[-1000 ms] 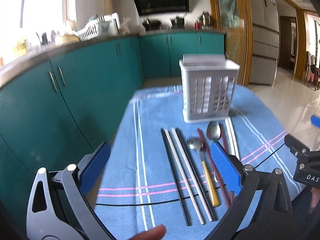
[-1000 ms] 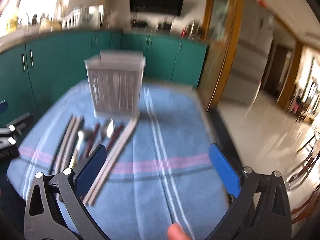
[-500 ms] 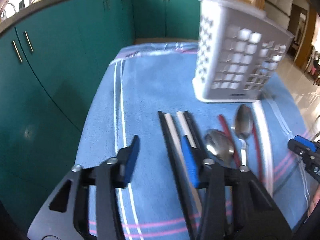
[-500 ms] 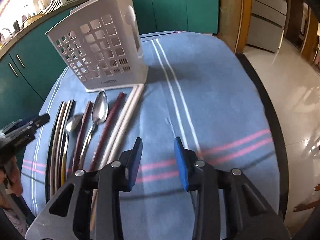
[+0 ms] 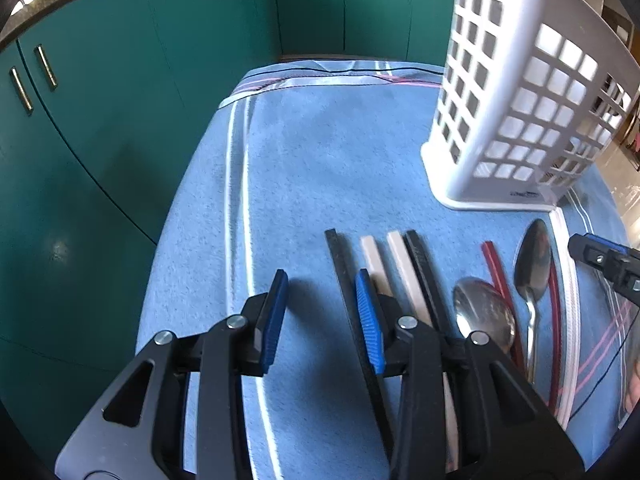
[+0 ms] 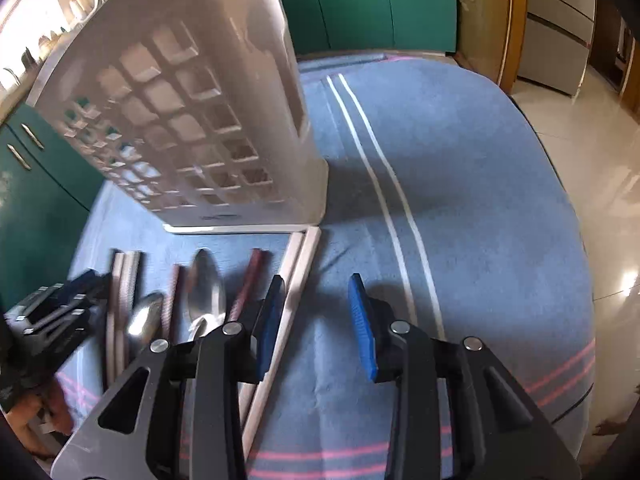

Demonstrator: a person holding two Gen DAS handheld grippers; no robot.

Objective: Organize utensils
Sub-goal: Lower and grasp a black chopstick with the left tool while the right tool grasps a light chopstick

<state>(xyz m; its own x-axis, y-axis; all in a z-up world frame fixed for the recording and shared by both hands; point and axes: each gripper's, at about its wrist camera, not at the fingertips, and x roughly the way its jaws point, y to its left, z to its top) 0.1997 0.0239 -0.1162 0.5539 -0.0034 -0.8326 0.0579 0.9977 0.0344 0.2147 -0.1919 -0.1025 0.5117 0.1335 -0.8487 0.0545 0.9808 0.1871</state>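
A white lattice utensil holder (image 5: pixel 516 96) stands on the blue cloth; it also shows in the right wrist view (image 6: pixel 192 120). In front of it lie black chopsticks (image 5: pixel 340 256), white chopsticks (image 5: pixel 394 256), two metal spoons (image 5: pixel 486 316), red chopsticks (image 5: pixel 496 272) and pale chopsticks (image 6: pixel 298 276). My left gripper (image 5: pixel 322 312) is open and empty, low over the cloth at the left end of the row. My right gripper (image 6: pixel 318 312) is open and empty, just right of the pale chopsticks.
The blue striped cloth (image 5: pixel 320 160) covers a small table. Teal cabinets (image 5: pixel 100 120) run along the left and back. Tiled floor (image 6: pixel 600 160) lies to the right beyond the table edge.
Both grippers have dropped closer to the cloth and the holder. Their jaws have narrowed from wide open to partly open.
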